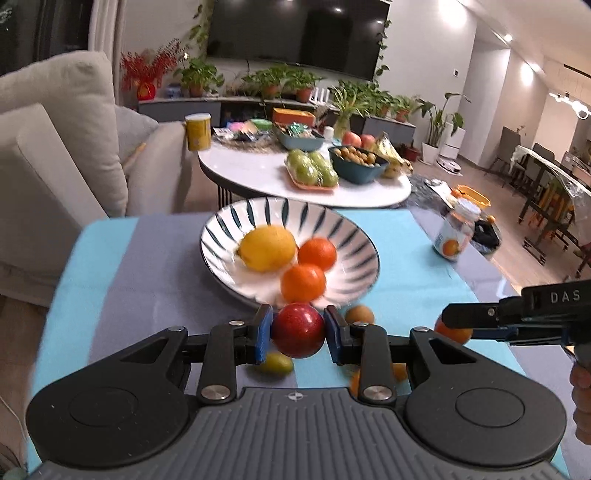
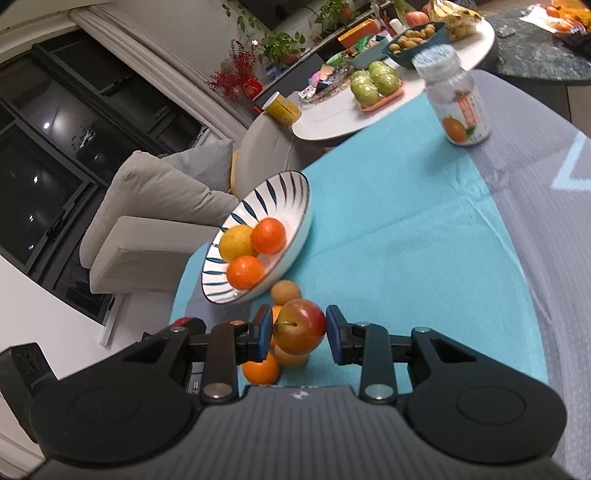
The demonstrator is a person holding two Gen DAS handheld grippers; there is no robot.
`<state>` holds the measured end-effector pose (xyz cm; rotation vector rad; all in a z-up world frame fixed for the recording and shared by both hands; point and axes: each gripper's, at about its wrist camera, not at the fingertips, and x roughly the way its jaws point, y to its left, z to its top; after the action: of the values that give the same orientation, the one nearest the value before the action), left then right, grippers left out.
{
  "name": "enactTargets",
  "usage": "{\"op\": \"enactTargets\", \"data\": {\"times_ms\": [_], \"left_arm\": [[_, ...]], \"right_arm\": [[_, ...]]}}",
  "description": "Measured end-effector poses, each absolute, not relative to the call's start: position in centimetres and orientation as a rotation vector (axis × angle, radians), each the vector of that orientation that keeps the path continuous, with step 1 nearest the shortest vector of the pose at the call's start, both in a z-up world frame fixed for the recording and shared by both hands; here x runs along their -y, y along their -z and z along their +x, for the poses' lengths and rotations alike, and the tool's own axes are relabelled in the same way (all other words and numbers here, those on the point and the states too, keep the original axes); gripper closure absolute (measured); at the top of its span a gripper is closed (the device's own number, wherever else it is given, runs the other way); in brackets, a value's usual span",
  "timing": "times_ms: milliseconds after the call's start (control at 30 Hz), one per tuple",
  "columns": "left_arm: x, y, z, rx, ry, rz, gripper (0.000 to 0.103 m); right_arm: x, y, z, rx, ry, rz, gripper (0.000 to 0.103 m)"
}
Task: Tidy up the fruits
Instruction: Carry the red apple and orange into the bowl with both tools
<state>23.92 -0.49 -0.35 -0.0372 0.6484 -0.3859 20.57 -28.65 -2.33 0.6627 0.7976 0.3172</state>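
A dark red plum [image 1: 298, 335] and a red-yellow plum [image 2: 300, 326] are each held above the tablecloth [image 1: 406, 251]; the striped bowl [image 1: 229, 225] near its far edge holds a lemon [image 1: 266, 248] and two oranges [image 1: 317, 254]

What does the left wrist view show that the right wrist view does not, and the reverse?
Only left wrist: the left gripper shut on a dark red fruit, a small green fruit under it, and the television.
Only right wrist: the right gripper shut on a red-yellow stemmed fruit, and dark windows.
Both: the striped bowl with a lemon and two oranges, and the bottle.
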Motion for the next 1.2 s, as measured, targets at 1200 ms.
{"op": "enactTargets", "data": {"times_ms": [1200], "left_arm": [[0.9, 0.3, 31.1, -0.645, 0.401, -0.078, 0.075]], "right_arm": [[25.9, 0.0, 28.7, -0.77, -0.377, 0.604, 0.064]]}}
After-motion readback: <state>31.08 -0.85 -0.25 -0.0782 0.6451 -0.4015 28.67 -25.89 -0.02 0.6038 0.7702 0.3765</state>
